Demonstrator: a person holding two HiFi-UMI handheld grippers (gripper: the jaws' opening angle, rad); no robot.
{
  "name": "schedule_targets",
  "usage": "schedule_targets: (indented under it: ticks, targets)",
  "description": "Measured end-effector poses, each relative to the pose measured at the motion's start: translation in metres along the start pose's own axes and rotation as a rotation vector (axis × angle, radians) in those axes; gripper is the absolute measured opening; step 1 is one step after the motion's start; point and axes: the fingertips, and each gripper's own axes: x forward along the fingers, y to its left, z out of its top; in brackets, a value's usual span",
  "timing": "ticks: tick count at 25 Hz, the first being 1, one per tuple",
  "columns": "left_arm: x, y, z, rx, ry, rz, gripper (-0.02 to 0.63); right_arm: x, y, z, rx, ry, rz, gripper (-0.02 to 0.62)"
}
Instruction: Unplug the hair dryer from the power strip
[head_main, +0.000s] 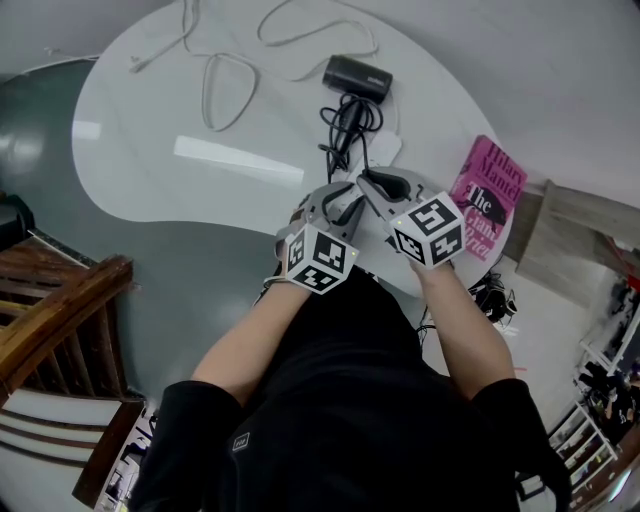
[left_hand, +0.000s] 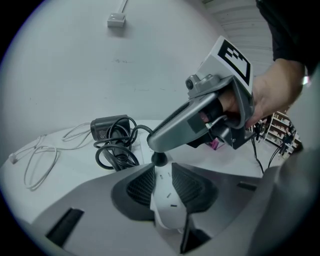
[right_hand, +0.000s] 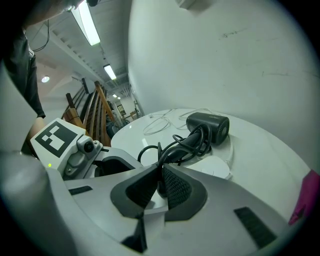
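A black hair dryer (head_main: 356, 77) lies at the far side of the white table (head_main: 180, 130), its black cord (head_main: 347, 125) coiled beside it. The cord runs to a black plug (left_hand: 159, 159) seated in a white power strip (left_hand: 167, 200). My left gripper (left_hand: 161, 176) is shut on the strip, with a pad pressed on each side. My right gripper (right_hand: 159, 182) is shut on the plug, just above the strip's white top. In the head view both grippers meet at the table's near edge, the left gripper (head_main: 338, 205) beside the right gripper (head_main: 376, 186).
A pink book (head_main: 487, 195) lies on the table to the right of the grippers. Loose white cables (head_main: 225, 90) loop across the far left of the table. A wooden chair (head_main: 60, 300) stands on the floor at the left.
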Motion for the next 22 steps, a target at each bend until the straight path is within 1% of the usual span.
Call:
schedule_targets:
  ticks: [4,6,10,14,18,22]
  targets:
    - [0.0,0.0,0.003,-0.011,-0.022,0.01,0.107,-0.002,-0.001,0.002,0.001,-0.022,0.01,0.052]
    - [-0.001,0.001,0.004,-0.032,-0.032,0.016,0.106,0.0,-0.001,0.005,0.001,-0.03,0.02,0.052]
    - [-0.001,0.002,0.004,-0.075,-0.042,0.029,0.106,0.003,-0.004,0.008,0.047,-0.037,0.022,0.052]
    - [0.001,-0.001,0.005,-0.058,-0.033,0.023,0.107,-0.003,-0.003,0.004,0.049,-0.023,0.026,0.052]
    - [0.002,-0.003,0.006,-0.037,-0.026,0.021,0.107,-0.006,-0.008,0.004,0.1,-0.059,0.045,0.051]
    - [0.003,0.0,0.006,-0.066,-0.028,0.022,0.106,0.0,-0.01,0.008,0.085,-0.061,0.041,0.051]
